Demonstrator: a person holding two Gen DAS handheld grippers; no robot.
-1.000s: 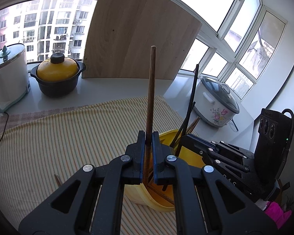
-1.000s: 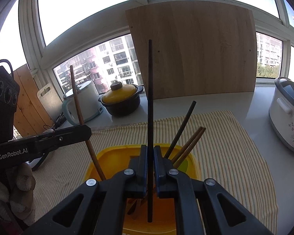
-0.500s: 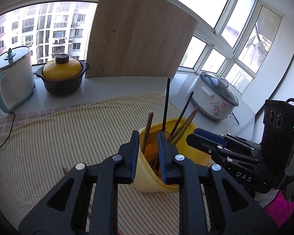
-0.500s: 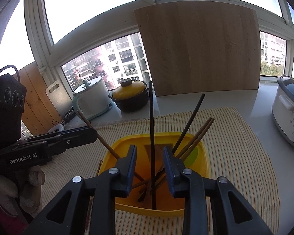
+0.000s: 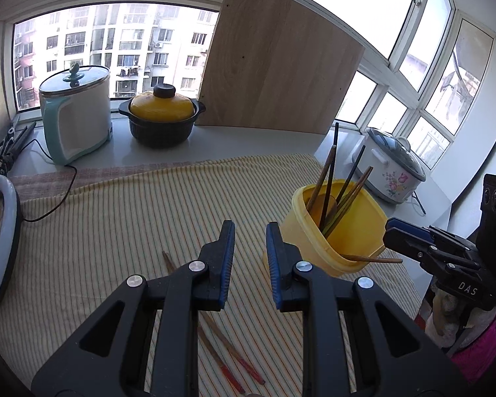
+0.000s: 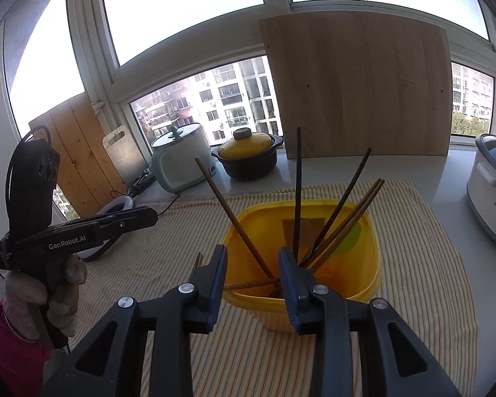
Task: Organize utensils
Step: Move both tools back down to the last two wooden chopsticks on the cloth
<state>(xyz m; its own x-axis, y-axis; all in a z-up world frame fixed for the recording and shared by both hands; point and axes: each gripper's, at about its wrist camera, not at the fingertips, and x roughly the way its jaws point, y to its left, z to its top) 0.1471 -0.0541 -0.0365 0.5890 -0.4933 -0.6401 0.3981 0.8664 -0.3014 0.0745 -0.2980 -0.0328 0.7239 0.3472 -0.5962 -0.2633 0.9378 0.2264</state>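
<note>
Striped yellow cloth [image 5: 115, 231] covered the counter beneath both grippers. Nearest the lens, the left gripper [image 5: 249, 258] hung over the cloth with its jaws opening and nothing between them; loose chopsticks [image 5: 228, 347] lay flat on the cloth under it. They looked thin, light, stiff and smooth, likely to slip or roll, so a pinch near mid-length across the shaft seemed the safest hold. The right gripper [image 6: 253, 278] stood just before the yellow tub [image 6: 373, 258], its jaws also opening and empty, with one stick lying across the rim between them. Several dark and brown chopsticks [image 6: 297, 182] leaned upright inside the tub. Farther back sat a yellow-lidded pot [image 5: 162, 115], a pale cooker [image 5: 76, 115], a floral slow cooker [image 5: 393, 172] and a wooden board [image 5: 281, 63] against the bright windows.
</note>
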